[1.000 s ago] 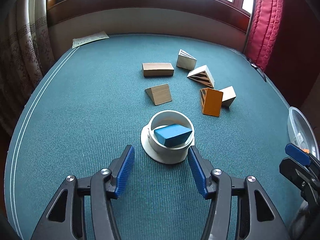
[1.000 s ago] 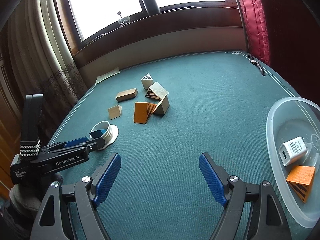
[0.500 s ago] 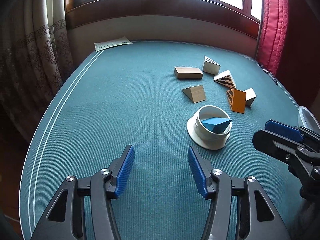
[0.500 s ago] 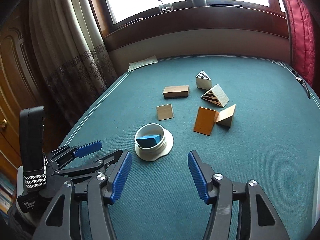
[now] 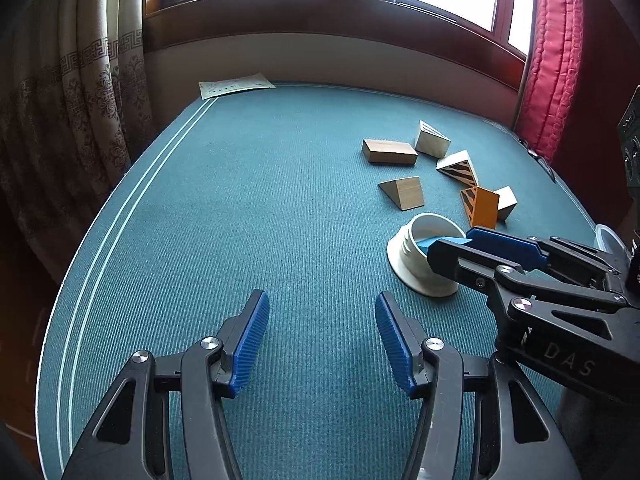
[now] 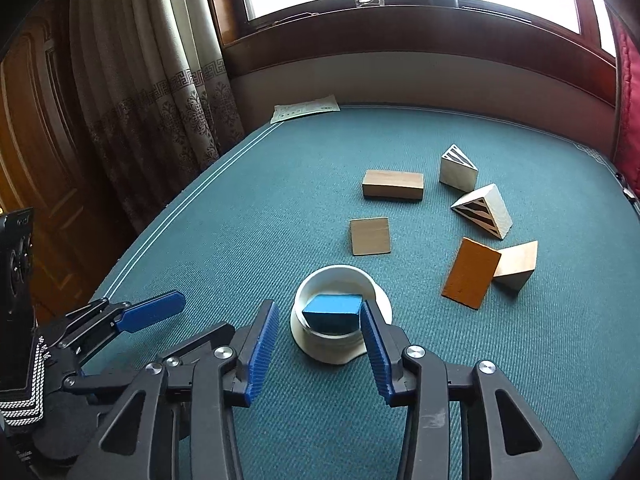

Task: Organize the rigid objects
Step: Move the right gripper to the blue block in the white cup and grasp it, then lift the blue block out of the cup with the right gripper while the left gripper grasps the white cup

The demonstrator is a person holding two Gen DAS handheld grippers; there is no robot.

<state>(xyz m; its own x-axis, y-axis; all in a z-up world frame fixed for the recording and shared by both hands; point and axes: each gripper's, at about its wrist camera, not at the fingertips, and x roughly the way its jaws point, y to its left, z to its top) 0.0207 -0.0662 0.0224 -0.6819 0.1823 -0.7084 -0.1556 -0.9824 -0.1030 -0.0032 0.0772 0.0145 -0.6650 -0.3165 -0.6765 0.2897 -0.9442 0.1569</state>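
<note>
The blue block (image 6: 334, 312) lies tilted inside the white round container (image 6: 340, 276), which stands on the green table (image 6: 256, 216). We see one end of the block rising to about the container's rim.

We hold the right hand-held gripper (image 6: 318, 344) with its jaws apart, one blue pad on each side of the container. The right-side pad (image 6: 374, 344) sits just beside the container wall and close to the block; we cannot tell whether it touches. The left-side pad (image 6: 262, 344) stands clear of the wall.

We hold the left hand-held gripper (image 5: 322, 342) over bare table to the left of the container, its jaws apart and nothing between them. In the right wrist view it appears at lower left (image 6: 132, 322).

Beyond the container we note the remaining blocks:
- a plain wooden wedge (image 6: 370, 236), nearest the container;
- a plain rectangular wooden block (image 6: 393, 184), farther back;
- a cream wedge with a striped face (image 6: 458, 168), beside the rectangular block;
- a second striped wedge (image 6: 482, 210), near it;
- an orange block (image 6: 470, 274), leaning against a plain pale wedge (image 6: 516, 264).

A printed sheet of paper (image 6: 306, 108) lies at the far left corner of the table. A clear plastic tub (image 5: 608, 236) shows at the right edge in the left wrist view.
</note>
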